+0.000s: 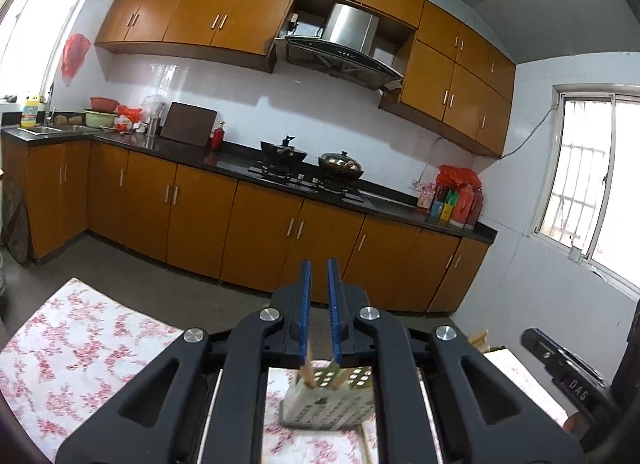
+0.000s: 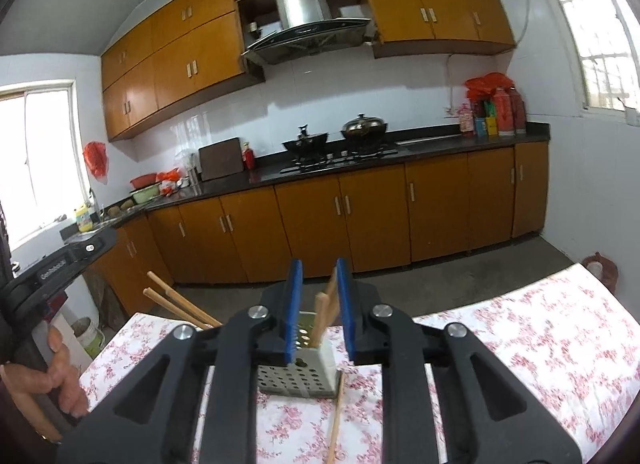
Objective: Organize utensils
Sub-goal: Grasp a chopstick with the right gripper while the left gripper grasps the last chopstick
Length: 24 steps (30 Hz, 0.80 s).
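A white perforated utensil holder [image 2: 308, 372] stands on the floral table [image 2: 520, 344]; it also shows in the left wrist view [image 1: 328, 400] below my left gripper. Several wooden chopsticks [image 2: 325, 314] stand in it. My right gripper [image 2: 318, 276] is open just above the holder, with the chopstick tops between its blue fingers. One chopstick [image 2: 336, 420] lies on the table in front of the holder. My left gripper [image 1: 319, 276] is nearly closed, with chopstick ends [image 1: 307, 374] showing at the base of its fingers. In the right wrist view, two chopsticks [image 2: 180, 304] stick out from the left gripper.
The table is covered with a floral cloth [image 1: 80, 344]. Beyond it is a concrete floor and orange kitchen cabinets [image 1: 260, 224] with a black counter, stove and pots [image 1: 312, 164]. The person's hand [image 2: 52, 368] holds the left gripper's handle.
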### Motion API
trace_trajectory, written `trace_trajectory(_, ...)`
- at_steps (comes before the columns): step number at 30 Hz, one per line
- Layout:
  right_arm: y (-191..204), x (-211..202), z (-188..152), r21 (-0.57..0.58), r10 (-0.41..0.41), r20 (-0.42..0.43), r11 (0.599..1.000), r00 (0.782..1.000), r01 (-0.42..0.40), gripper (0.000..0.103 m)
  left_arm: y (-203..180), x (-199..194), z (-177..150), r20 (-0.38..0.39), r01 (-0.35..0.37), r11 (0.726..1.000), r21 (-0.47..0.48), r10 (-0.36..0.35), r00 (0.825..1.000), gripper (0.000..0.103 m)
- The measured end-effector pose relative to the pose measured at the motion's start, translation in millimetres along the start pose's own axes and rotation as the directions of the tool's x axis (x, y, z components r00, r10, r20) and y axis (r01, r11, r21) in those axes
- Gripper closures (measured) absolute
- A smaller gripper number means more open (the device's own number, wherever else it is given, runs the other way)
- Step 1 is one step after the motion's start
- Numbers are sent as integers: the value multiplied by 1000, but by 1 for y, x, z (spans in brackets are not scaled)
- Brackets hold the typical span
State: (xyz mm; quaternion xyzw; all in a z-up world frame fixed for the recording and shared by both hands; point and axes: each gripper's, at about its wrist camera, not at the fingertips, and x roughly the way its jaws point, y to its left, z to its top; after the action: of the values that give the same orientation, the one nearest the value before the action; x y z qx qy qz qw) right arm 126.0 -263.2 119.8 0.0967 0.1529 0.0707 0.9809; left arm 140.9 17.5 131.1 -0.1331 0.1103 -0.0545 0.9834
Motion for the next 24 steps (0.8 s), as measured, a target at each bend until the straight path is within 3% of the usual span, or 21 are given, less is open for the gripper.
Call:
trace_trajectory(4, -22, -2, -27, 17, -51, -65, 999, 997, 52, 79, 17, -17, -13, -22, -29, 1000, 7, 29, 999, 78)
trace_trajectory(7, -36, 14, -64, 14, -80, -183, 996, 980, 84, 79, 34, -22, -34, -72, -76, 997, 32, 78, 994, 77)
trace_trajectory(10, -43, 36, -118, 29, -74, -343, 996, 937, 89, 78, 52, -15, -64, -165, -120, 991, 63, 129, 978, 77)
trace_trajectory(15, -25, 57, -186, 26, -25, -504, 999, 863, 45, 78, 76, 1, -120, -335, -159, 983, 87, 180, 925, 77)
trace_trajectory(16, -19, 60, -198, 18, -19, -527, 999, 850, 34, 78, 78, 2, -127, -355, -162, 983, 91, 184, 917, 77)
trace_trajectory(20, -4, 64, -218, 8, -9, -556, 1000, 831, 16, 78, 81, 3, -156, -421, -149, 984, 92, 175, 890, 74)
trace_trajectory(24, 2, 62, -221, -50, -44, -545, 999, 838, 20, 78, 76, 5, -171, -452, -114, 989, 97, 145, 880, 69)
